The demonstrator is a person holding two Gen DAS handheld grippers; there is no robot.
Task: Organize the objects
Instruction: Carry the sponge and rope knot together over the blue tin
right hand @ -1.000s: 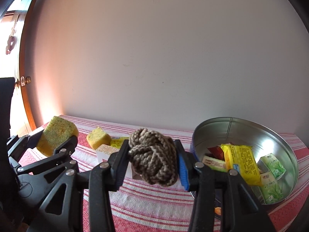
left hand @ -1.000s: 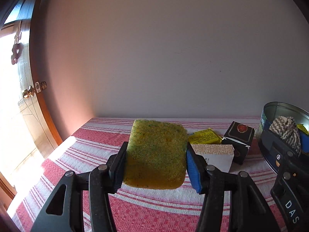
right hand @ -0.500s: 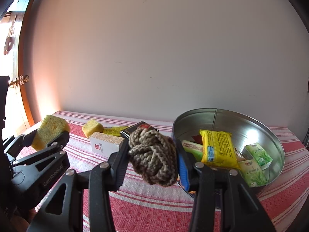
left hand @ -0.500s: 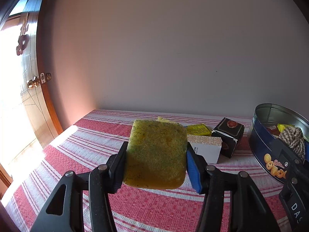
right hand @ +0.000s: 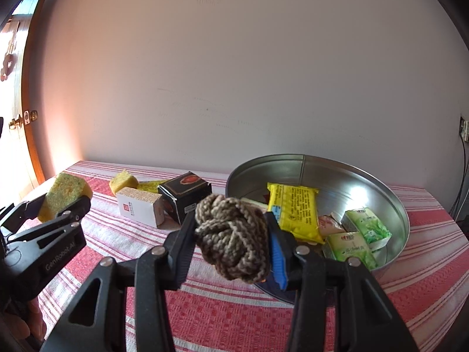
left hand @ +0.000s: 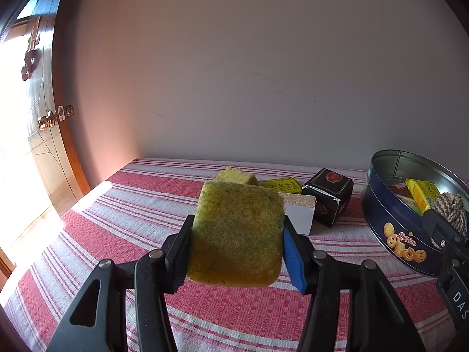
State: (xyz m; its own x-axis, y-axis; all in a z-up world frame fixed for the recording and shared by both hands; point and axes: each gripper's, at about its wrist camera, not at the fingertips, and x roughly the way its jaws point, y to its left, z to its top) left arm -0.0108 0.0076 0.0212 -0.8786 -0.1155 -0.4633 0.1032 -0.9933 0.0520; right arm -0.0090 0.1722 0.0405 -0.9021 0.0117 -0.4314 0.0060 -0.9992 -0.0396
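Right wrist: rope knot [right hand: 234,237] gripped just short of tin rim [right hand: 231,176].

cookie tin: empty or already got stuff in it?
Partly filled. The lidless cookie tin holds a yellow packet and green packets; bare metal floor shows. The rope knot is outside, in the right gripper.

Sponge [left hand: 237,234]: yellow-green speckled. Rope knot [right hand: 233,240]: brown-beige braid. Tin [left hand: 404,234]: navy outside. Surface [left hand: 117,234]: red-white striped cloth.
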